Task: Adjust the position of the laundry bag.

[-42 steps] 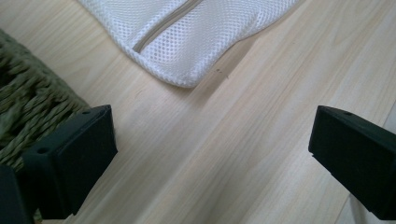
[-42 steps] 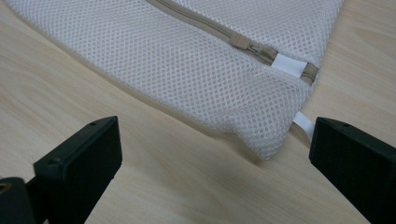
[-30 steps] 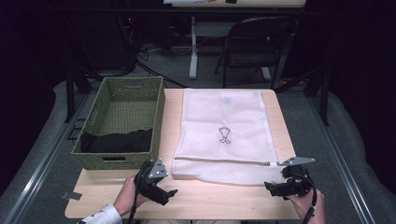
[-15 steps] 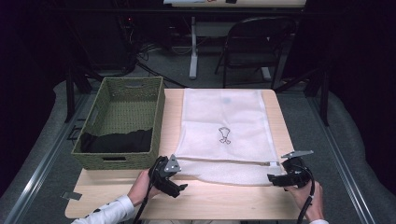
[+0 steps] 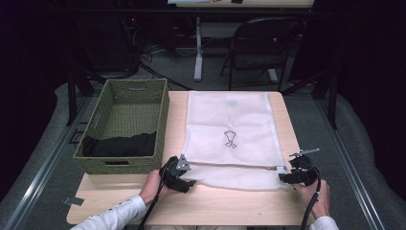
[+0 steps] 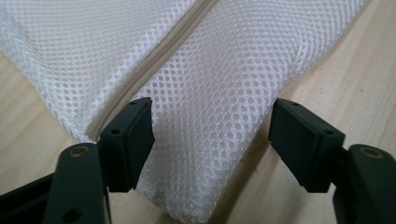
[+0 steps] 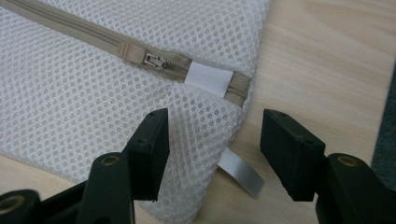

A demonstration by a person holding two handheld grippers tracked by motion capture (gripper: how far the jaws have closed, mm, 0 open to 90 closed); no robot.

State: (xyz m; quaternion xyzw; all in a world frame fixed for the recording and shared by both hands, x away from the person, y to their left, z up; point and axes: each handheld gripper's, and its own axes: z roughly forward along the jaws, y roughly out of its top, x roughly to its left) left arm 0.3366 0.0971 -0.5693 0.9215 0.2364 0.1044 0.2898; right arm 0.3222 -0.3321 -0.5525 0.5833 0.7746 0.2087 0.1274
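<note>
The white mesh bag (image 5: 232,139) lies flat on the desk (image 5: 230,206), right of the woven basket (image 5: 125,125). Both the left hand-held gripper (image 6: 212,140) and the right hand-held gripper (image 7: 212,149) have just been closing, straddling its near corners, not yet clamped.

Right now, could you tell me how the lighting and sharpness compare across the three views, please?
High view: the table is lit, the room around it dark, and the mesh bag looks soft and pale. Left gripper view: the mesh is crisp and evenly lit, with a soft shadow beside its fold. Right gripper view: the zipper pull is sharp, without glare.
</note>
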